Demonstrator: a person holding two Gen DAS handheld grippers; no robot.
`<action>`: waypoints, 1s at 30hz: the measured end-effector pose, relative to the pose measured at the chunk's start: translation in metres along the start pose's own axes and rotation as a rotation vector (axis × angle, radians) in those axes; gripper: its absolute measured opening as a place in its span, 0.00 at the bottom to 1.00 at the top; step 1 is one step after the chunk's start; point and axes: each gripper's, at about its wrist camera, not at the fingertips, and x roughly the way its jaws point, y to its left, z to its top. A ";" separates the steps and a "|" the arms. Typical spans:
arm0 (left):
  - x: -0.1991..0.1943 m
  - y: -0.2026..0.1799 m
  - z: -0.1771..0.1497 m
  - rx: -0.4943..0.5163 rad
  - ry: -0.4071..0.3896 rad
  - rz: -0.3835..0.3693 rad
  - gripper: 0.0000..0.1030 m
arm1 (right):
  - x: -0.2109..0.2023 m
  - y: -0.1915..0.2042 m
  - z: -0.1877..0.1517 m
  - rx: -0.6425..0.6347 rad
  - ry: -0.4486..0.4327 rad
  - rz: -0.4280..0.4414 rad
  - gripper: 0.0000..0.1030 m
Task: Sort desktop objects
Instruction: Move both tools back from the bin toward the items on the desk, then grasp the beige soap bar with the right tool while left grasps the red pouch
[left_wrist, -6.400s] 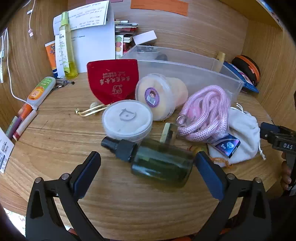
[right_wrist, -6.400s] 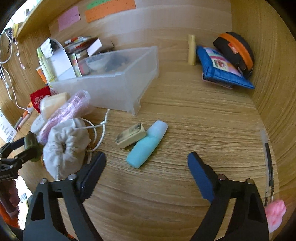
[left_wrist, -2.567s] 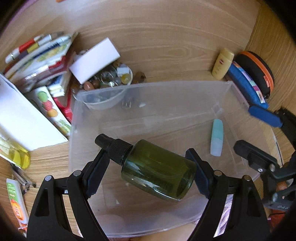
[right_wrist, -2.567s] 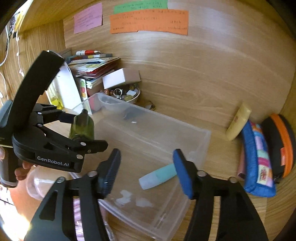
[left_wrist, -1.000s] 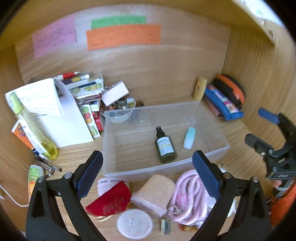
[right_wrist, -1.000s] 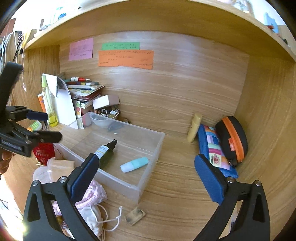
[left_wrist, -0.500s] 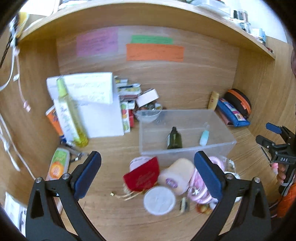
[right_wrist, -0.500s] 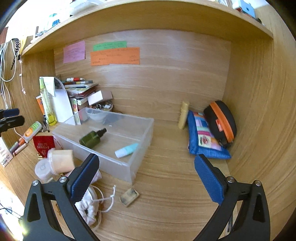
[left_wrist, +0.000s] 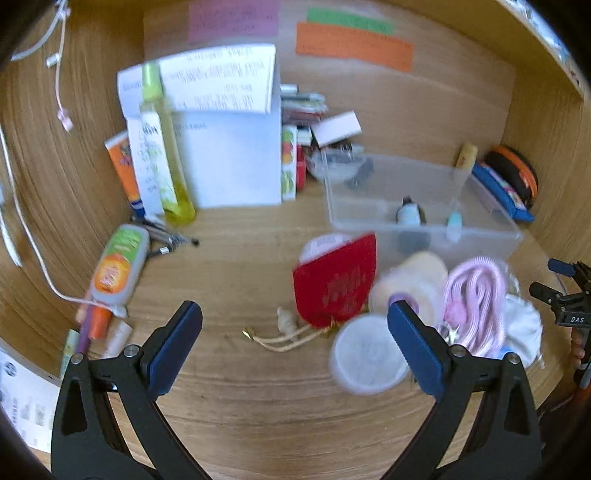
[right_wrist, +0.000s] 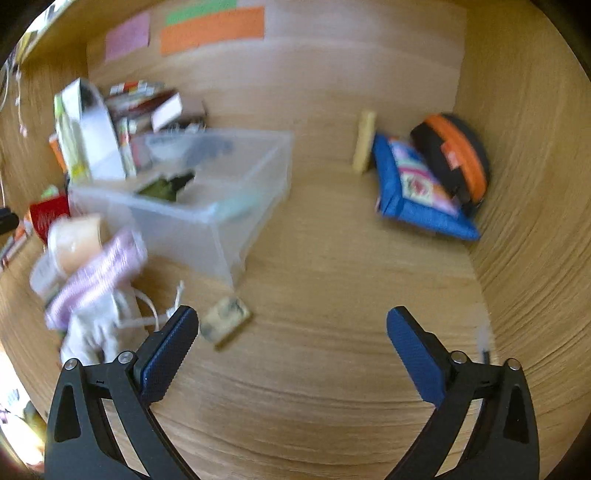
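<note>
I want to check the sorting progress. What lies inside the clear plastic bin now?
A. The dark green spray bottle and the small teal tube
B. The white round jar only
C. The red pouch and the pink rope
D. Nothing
A: in the left wrist view the dark green spray bottle and the small teal tube lie inside the clear plastic bin.

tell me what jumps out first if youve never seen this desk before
The red pouch stands out most, lying mid-desk in the clutter just in front of the clear plastic bin, with a pink rope bundle to its right. Next come the orange sticky note on the back wall and the tall yellow bottle standing at the left. Both the left gripper and right gripper are open and hold nothing.
</note>
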 end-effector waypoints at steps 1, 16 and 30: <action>0.004 -0.001 -0.004 0.000 0.009 -0.007 0.99 | 0.004 0.003 -0.003 -0.015 0.017 0.019 0.97; 0.040 -0.020 0.005 0.021 0.026 -0.039 0.98 | 0.033 0.024 0.004 -0.098 0.107 0.157 0.75; 0.052 -0.011 0.004 -0.044 0.049 -0.126 0.44 | 0.040 0.031 0.009 -0.118 0.099 0.157 0.41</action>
